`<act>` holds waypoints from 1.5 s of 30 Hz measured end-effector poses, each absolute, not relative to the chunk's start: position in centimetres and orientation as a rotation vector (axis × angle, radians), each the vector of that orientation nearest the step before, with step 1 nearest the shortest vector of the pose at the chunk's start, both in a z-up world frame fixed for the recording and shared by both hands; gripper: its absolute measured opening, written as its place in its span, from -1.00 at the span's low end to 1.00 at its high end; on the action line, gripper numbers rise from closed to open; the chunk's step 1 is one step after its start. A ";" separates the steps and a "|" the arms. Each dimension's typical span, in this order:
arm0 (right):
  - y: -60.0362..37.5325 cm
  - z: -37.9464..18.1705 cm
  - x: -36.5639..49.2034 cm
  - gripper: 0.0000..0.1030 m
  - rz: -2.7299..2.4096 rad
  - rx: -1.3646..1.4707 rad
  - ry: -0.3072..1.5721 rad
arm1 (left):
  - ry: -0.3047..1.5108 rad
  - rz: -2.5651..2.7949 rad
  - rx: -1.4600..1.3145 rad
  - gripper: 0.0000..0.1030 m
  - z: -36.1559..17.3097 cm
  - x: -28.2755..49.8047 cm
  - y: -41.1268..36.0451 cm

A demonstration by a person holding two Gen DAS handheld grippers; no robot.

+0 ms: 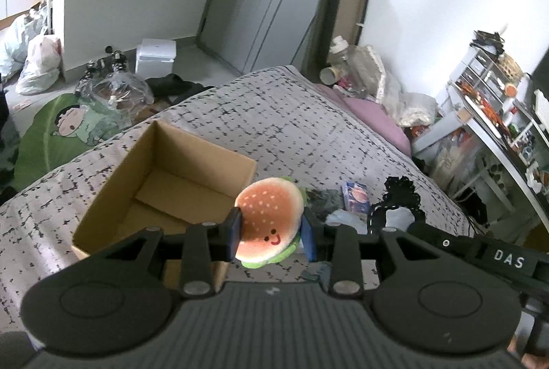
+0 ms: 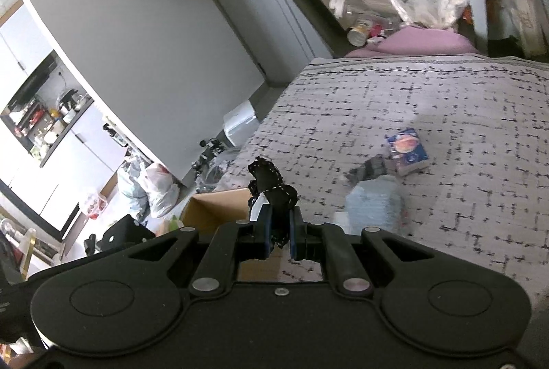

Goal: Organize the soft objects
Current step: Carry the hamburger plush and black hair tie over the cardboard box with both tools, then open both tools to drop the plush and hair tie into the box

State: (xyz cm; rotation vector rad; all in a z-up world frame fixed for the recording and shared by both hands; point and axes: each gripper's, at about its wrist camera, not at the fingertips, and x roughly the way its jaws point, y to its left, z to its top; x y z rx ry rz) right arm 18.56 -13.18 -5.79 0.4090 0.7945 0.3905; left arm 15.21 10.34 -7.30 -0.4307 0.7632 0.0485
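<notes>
My left gripper (image 1: pixel 271 226) is shut on a plush burger (image 1: pixel 269 204) with a smiling face, held above the bed just right of an open cardboard box (image 1: pixel 202 144). Nothing shows inside the box. My right gripper (image 2: pixel 278 219) is shut on a black fabric piece with white stitching (image 2: pixel 274 185), which sticks up past its fingers. That same black fabric piece (image 1: pixel 399 194) appears at the right of the left wrist view. A corner of the box (image 2: pixel 216 207) lies below and left of the right gripper.
On the grey patterned bedcover (image 2: pixel 429 94) lie a blue printed packet (image 2: pixel 406 149), a dark grey cloth (image 2: pixel 369 168) and a folded light-blue cloth (image 2: pixel 374 202). A pink pillow (image 2: pixel 418 41) and clutter sit at the bed's head. Bags (image 1: pixel 39 63) crowd the floor left of the bed.
</notes>
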 end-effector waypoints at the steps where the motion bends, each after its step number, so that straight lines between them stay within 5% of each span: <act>1: -12.8 -5.8 18.6 -0.81 0.398 0.407 0.793 | 0.763 0.055 -0.436 -0.33 -7.4 15.2 10.8; 28: -2.3 -10.5 20.3 -0.81 0.529 0.390 0.962 | 0.899 0.222 -0.553 -0.29 -14.2 16.3 19.7; 41: -0.2 -12.6 19.9 -0.78 0.593 0.422 1.070 | 0.936 0.264 -0.567 0.11 -14.0 16.0 20.7; 45: 0.1 -12.5 19.8 -0.62 0.606 0.412 1.093 | 0.917 0.264 -0.560 0.18 -13.0 15.6 20.5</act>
